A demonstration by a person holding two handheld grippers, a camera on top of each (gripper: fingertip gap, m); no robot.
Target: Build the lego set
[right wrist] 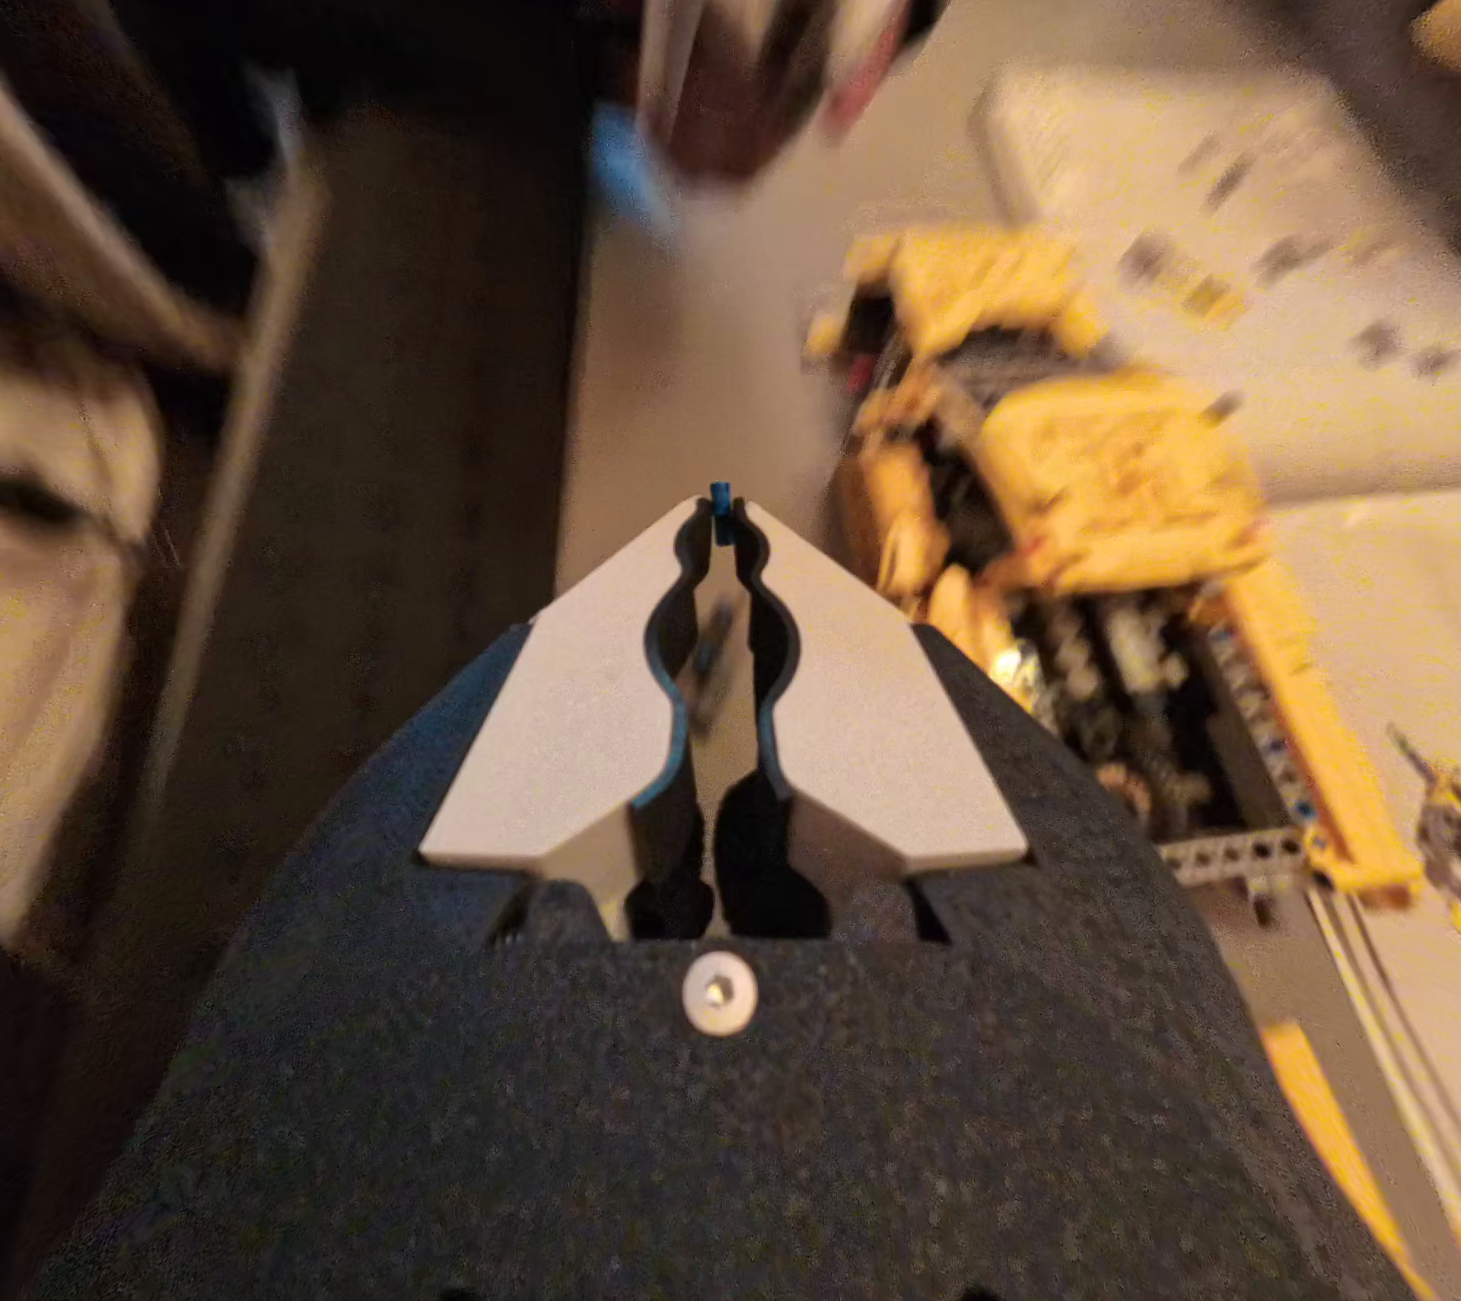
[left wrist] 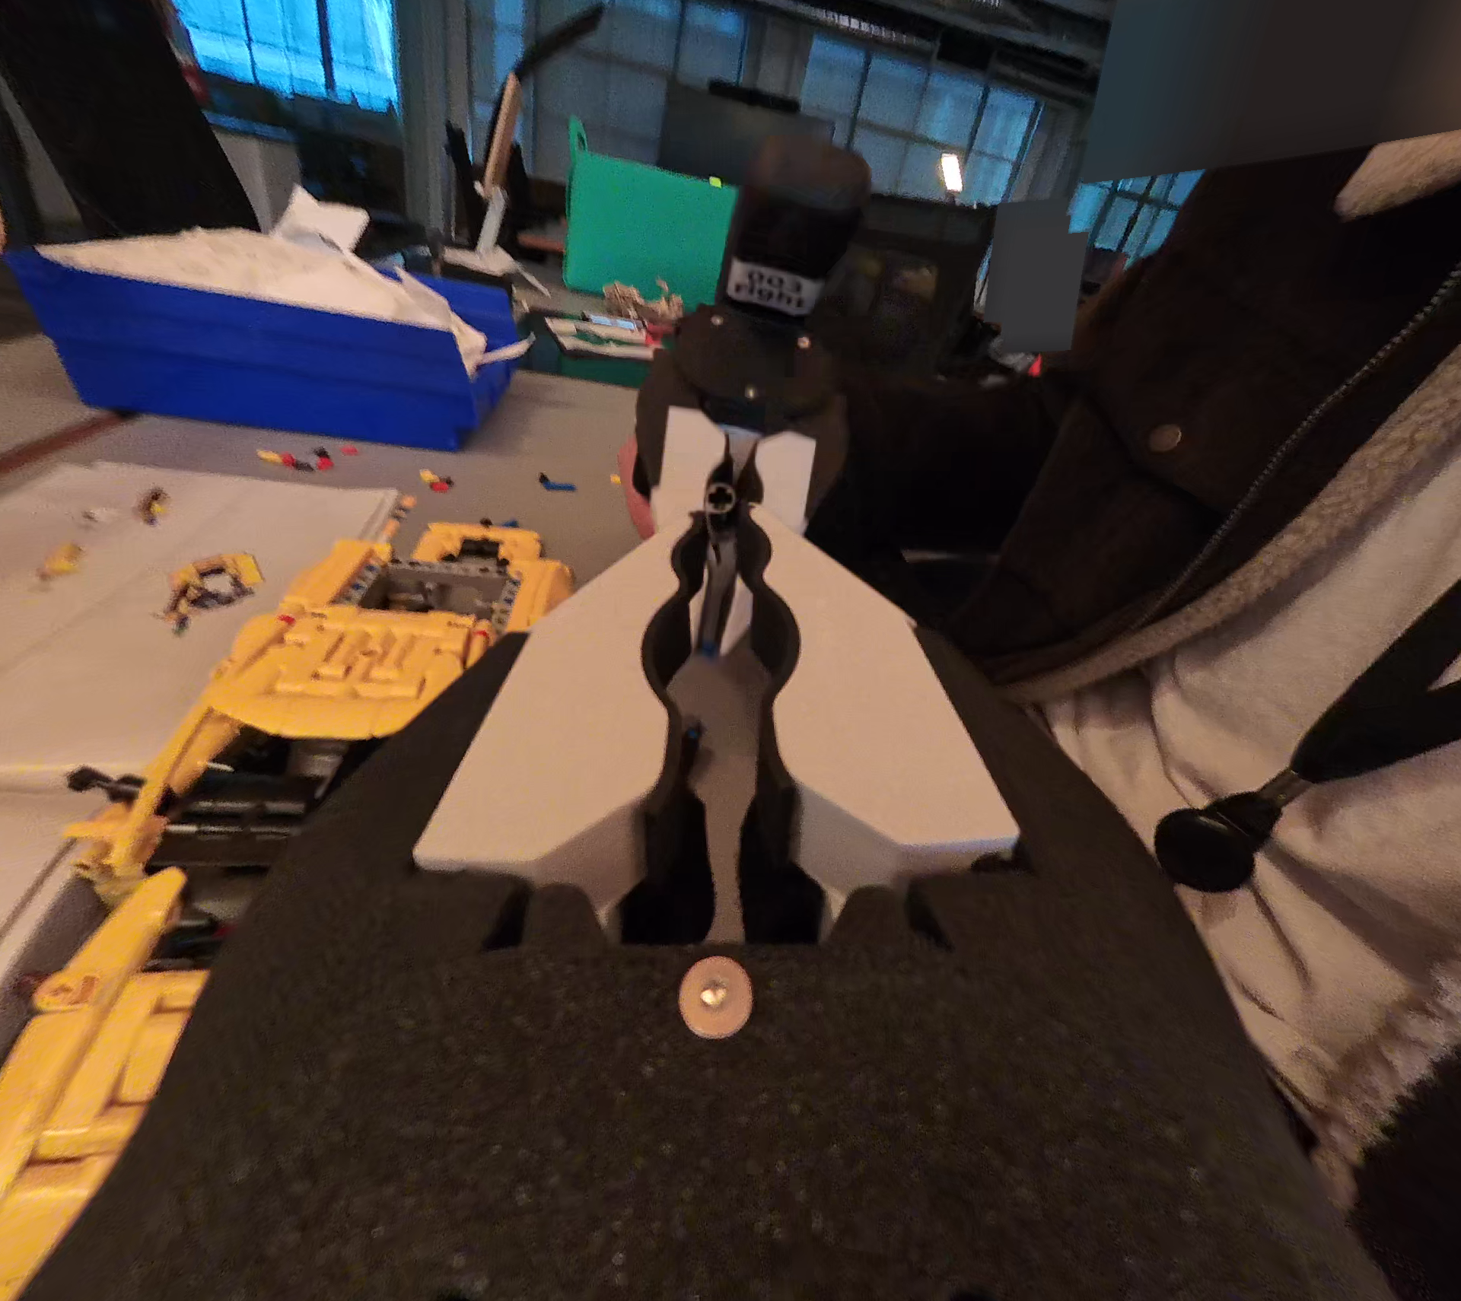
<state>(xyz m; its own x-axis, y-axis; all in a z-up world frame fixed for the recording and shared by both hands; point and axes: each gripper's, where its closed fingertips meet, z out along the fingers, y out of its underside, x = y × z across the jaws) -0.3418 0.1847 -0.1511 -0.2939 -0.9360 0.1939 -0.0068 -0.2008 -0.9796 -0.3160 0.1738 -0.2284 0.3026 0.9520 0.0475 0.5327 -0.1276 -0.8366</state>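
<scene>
While both tools were lifted off the grey bench [left wrist: 569, 409], there was open room beneath them, and the half-built yellow brick vehicle model [left wrist: 356, 654] lay down to the left of the left tool, well apart from its tips. The left tool [left wrist: 719, 518] had its grey fingers nearly together, pinched on a long thin dark grey beam piece [left wrist: 718, 591] that ran up between them and ended at a cross-shaped hole at the tips. Facing it, tip to tip, the right tool [left wrist: 739, 465] pointed back from beyond, a hand partly visible behind its black body. In the right wrist view the right tool [right wrist: 721, 512] was nearly closed on a small blue pin [right wrist: 720, 503] standing up at its tips; the background was badly blurred, though the yellow model [right wrist: 1067, 472] showed below and to the right on the bench. A white sheet [left wrist: 158, 552] lay on the bench carrying scattered small loose pieces [left wrist: 316, 458], and more pieces lay on the bare grey beyond it. A blue plastic bin [left wrist: 261, 354] filled with white bags stood at the far left, with a green board [left wrist: 640, 227] and tall windows behind. A person's dark jacket [left wrist: 1186, 433] crowded the right edge.
</scene>
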